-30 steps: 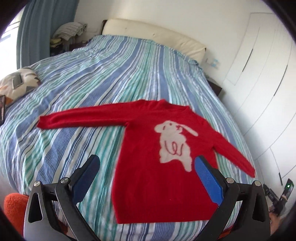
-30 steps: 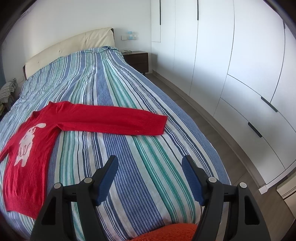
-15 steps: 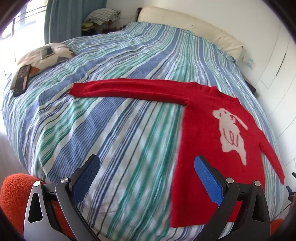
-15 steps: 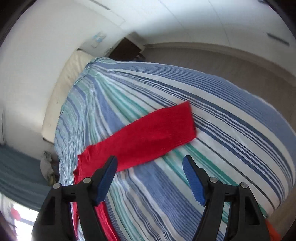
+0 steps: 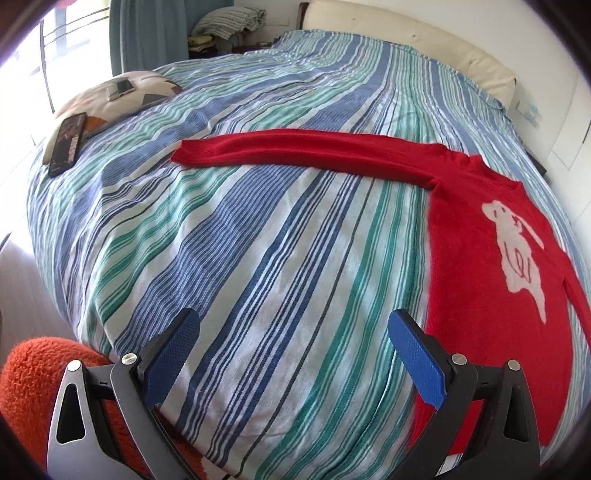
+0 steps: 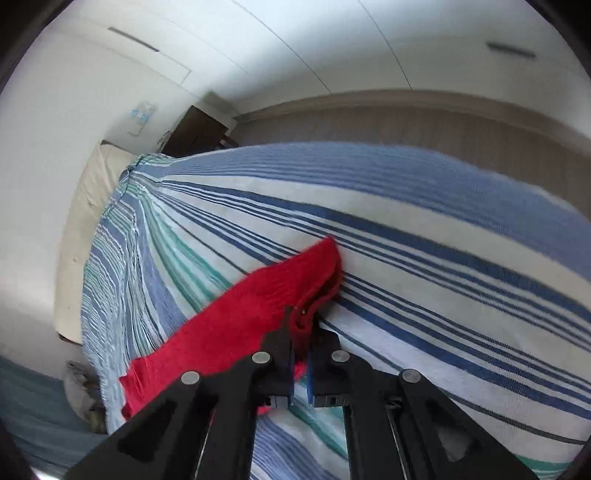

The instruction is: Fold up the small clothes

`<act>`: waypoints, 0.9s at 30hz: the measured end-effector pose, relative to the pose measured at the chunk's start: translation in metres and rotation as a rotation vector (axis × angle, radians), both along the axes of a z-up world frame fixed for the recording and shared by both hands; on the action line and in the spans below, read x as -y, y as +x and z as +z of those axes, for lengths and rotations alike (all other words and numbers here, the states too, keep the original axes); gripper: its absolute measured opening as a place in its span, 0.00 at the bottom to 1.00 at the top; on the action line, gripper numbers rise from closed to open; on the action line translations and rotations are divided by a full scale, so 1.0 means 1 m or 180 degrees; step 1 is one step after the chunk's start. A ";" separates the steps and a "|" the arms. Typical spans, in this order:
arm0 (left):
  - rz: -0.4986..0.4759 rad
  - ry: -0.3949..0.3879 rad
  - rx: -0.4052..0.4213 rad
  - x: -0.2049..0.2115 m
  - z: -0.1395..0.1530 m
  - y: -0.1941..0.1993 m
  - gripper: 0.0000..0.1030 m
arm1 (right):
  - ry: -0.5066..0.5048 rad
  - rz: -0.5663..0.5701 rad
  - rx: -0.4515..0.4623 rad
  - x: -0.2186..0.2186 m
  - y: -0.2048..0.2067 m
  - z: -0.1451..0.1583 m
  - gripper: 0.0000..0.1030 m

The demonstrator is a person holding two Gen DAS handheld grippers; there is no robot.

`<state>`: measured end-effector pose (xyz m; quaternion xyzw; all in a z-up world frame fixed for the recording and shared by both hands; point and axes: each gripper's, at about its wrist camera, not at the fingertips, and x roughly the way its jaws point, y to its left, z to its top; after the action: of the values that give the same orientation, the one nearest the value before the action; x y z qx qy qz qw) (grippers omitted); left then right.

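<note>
**Right gripper clamps the sweater cuff; left gripper hangs open over the bedspread**

Across the striped bedspread (image 5: 229, 236), which fills most of the left wrist view, a red sweater (image 5: 476, 258) lies flat with its front up. Its body occupies the right side of that frame, a pale rabbit motif (image 5: 517, 254) showing on the chest, and one long sleeve (image 5: 295, 153) stretches from the shoulder toward the upper left, ending well short of a patterned pillow (image 5: 122, 92) at the far left edge of the bed. A dark phone (image 5: 68, 144) lies propped against that pillow. At the top of the frame sit a cream headboard (image 5: 424, 44), a teal curtain (image 5: 147, 33) and a heap of folded laundry (image 5: 225, 20).

At the bottom of the same frame the left gripper (image 5: 291, 350) has its blue pads (image 5: 417, 358) spread wide apart, nothing between them, hovering above bare bedspread just left of the sweater's hem. An orange fuzzy object (image 5: 33, 369) shows in the lower left corner.

From the right wrist view, the right gripper (image 6: 301, 332) has just drawn its jaws together and is pinched on the cuff of the other sleeve (image 6: 258, 310), the red knit bunching between the pads. That sleeve runs from the centre of the frame down to the lower left, lying on the bedspread. White wardrobe doors (image 6: 332, 48) and a dark nightstand (image 6: 199, 129) fill the upper part of the frame.
</note>
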<state>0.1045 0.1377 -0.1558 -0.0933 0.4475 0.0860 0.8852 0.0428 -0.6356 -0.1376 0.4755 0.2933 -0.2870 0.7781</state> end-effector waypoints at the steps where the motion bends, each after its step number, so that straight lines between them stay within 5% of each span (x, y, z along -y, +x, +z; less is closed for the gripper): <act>1: 0.0006 -0.0014 -0.0004 -0.001 -0.001 -0.001 0.99 | -0.0208 0.0152 0.0041 -0.009 0.012 0.021 0.04; 6: -0.0001 -0.0097 -0.0071 -0.004 -0.008 0.007 0.99 | -0.0932 0.1304 0.0554 -0.107 0.101 0.136 0.04; 10: -0.0016 -0.0075 -0.0008 -0.003 -0.004 0.006 0.99 | -0.1092 0.2148 0.0873 -0.215 0.176 0.180 0.04; 14: 0.0020 -0.0028 0.0015 -0.008 -0.003 0.002 0.99 | -0.1044 0.2687 0.0818 -0.301 0.233 0.165 0.07; 16: 0.0046 -0.0053 0.0002 -0.011 -0.004 0.004 0.99 | -0.0604 0.3156 0.0677 -0.332 0.261 0.137 0.33; 17: 0.0058 -0.0068 -0.0007 -0.013 -0.005 0.005 0.99 | -0.0334 0.3288 0.0613 -0.341 0.267 0.123 0.62; 18: 0.0067 -0.0080 -0.0013 -0.014 -0.006 0.005 0.99 | -0.0082 0.3383 0.0676 -0.346 0.271 0.114 0.67; 22: 0.0074 -0.0098 -0.0010 -0.015 -0.007 0.006 0.99 | 0.0460 0.3462 0.0997 -0.326 0.256 0.098 0.67; 27: 0.0012 -0.0043 -0.0044 -0.007 -0.011 0.009 0.99 | 0.0232 0.3006 0.0486 -0.262 0.241 0.070 0.67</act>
<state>0.1139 0.1447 -0.1672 -0.0995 0.4540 0.0853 0.8813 0.2836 -0.3738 -0.0674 0.3370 0.4292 0.1442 0.8255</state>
